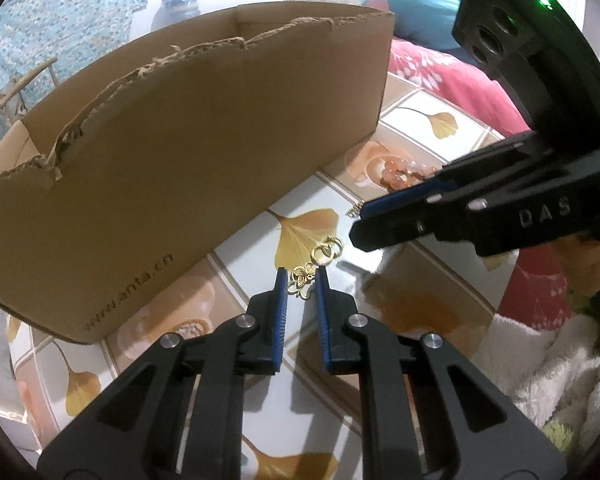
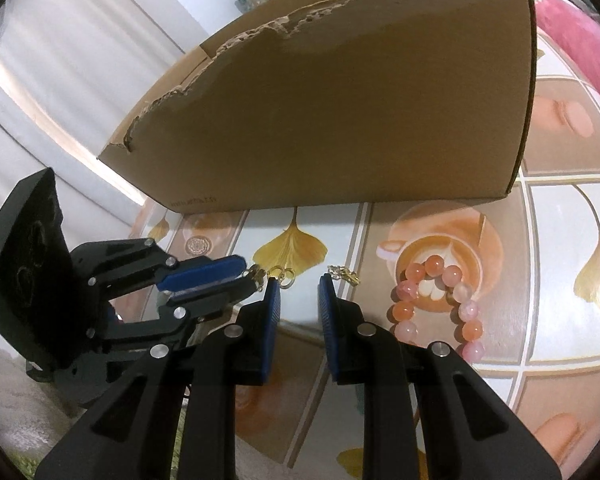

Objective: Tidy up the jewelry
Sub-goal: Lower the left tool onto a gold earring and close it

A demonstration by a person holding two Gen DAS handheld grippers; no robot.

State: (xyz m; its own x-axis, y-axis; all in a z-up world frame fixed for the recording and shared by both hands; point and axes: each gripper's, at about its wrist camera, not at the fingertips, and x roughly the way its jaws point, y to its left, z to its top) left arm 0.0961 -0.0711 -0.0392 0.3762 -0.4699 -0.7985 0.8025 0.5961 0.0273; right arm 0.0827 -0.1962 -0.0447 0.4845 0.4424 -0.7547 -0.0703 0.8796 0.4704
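A gold butterfly charm with rings (image 1: 309, 270) lies on the patterned tabletop, just in front of the brown cardboard box (image 1: 188, 152). My left gripper (image 1: 301, 280) is open, its blue pads on either side of the charm. In the right wrist view the left gripper (image 2: 249, 276) reaches the gold rings (image 2: 281, 272). My right gripper (image 2: 299, 286) is open and empty above the table. A small gold clasp piece (image 2: 343, 274) lies just past its right finger. A pink and orange bead bracelet (image 2: 436, 304) lies to its right.
The cardboard box (image 2: 340, 112) has a torn top edge and stands close behind the jewelry. A pink floral cloth (image 1: 452, 76) lies at the back right, a white fluffy towel (image 1: 548, 368) at the right. The tablecloth (image 2: 560, 240) shows ginkgo leaves and coffee cups.
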